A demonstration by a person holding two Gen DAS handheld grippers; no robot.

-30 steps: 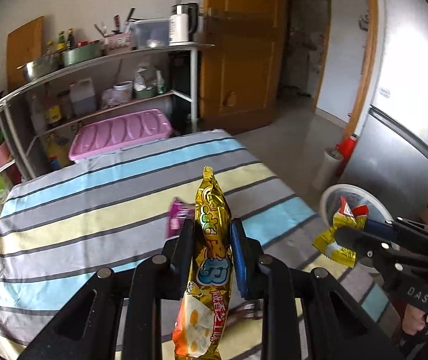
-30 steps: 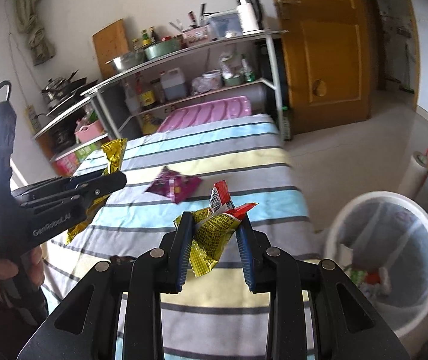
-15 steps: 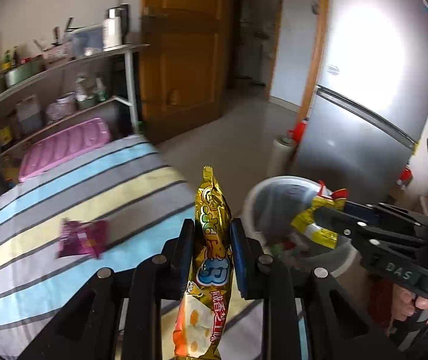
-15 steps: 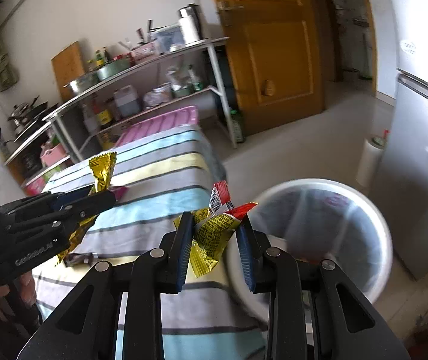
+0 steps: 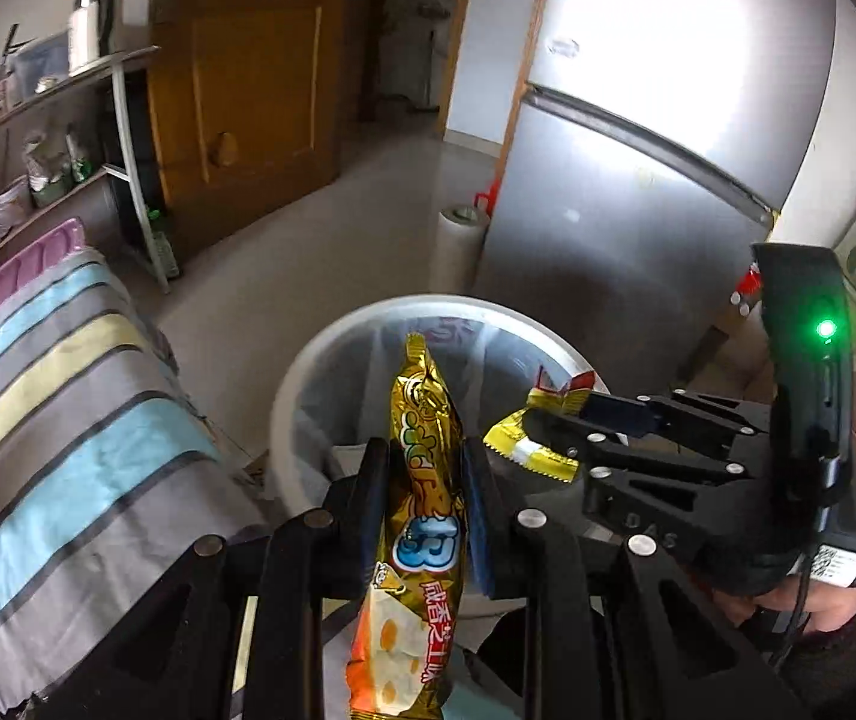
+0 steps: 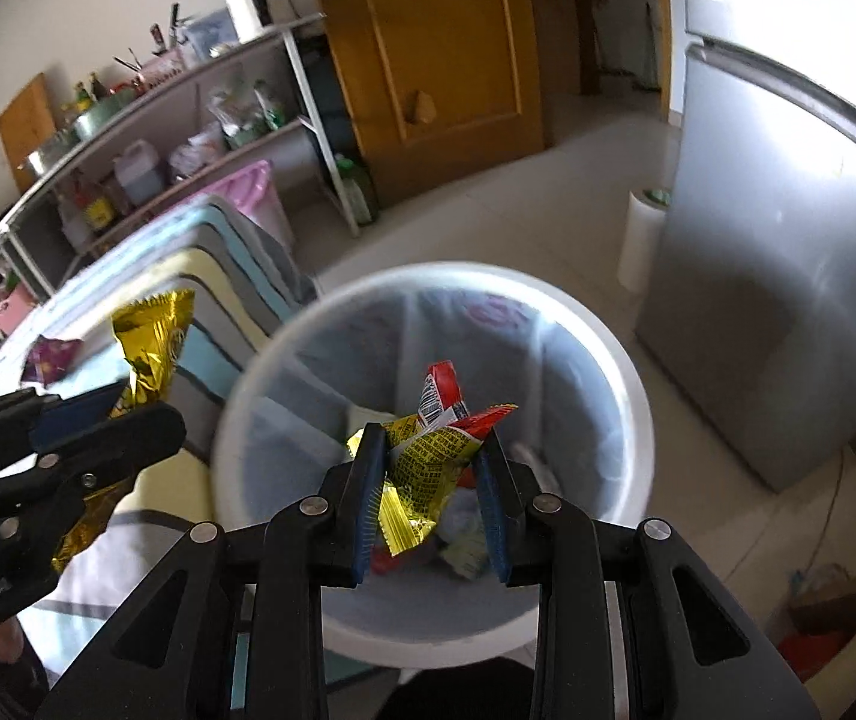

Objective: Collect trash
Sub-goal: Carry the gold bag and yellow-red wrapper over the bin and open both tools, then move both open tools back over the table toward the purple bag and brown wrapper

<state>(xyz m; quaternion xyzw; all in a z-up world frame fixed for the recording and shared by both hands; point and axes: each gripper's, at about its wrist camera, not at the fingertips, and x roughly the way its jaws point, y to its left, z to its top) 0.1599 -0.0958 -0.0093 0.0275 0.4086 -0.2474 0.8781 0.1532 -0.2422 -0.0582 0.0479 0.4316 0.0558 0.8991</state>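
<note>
Holding a gold snack bag (image 5: 428, 480) in my left gripper (image 5: 425, 468) and a crumpled yellow wrapper (image 6: 428, 468) in my right gripper (image 6: 430, 468), both clamped tight, I am hovering over the bin (image 6: 625, 372), needing only to let go.

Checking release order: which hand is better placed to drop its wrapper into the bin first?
Right, probably. Its crumpled yellow-red wrapper hangs over the white bin opening. The left gripper's gold packet seems nearer the rim beside the striped table.
</note>
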